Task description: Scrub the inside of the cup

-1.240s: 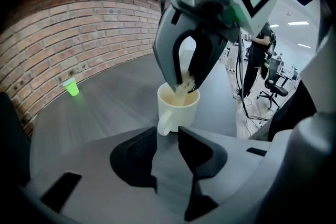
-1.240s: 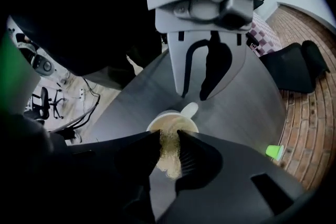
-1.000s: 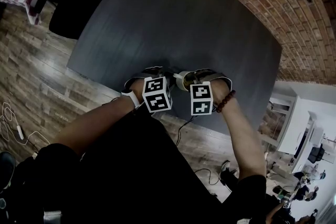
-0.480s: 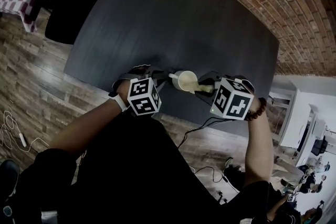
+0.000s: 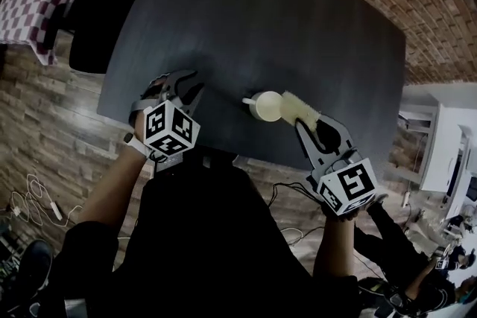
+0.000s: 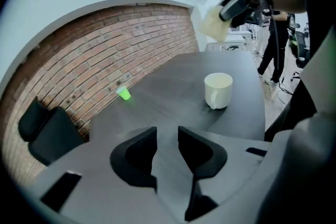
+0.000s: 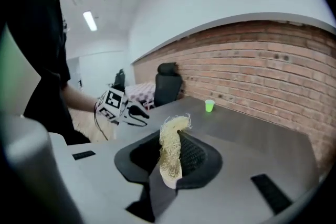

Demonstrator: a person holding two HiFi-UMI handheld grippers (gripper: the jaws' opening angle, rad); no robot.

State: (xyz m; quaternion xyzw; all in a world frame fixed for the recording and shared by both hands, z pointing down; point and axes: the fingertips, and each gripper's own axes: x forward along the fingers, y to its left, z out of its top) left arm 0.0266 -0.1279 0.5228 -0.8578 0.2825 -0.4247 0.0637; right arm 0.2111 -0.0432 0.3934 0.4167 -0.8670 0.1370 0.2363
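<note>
Tabletop (image 5: pixel 298 33) cup (image 5: pixel 267 106) released; right tool (image 5: pixel 314 132) pulled sponge (image 5: pixel 298 109) out

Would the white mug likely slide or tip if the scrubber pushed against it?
It would probably slide: the mug stands unheld on the smooth dark table. Tipping seems less likely, since it looks squat and stands upright.

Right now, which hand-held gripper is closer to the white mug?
Right. The right hand-held gripper, shut on a fibrous scrub pad, is raised just beside the white mug. The left hand-held gripper, open and empty, sits farther off on the mug's handle side.
</note>
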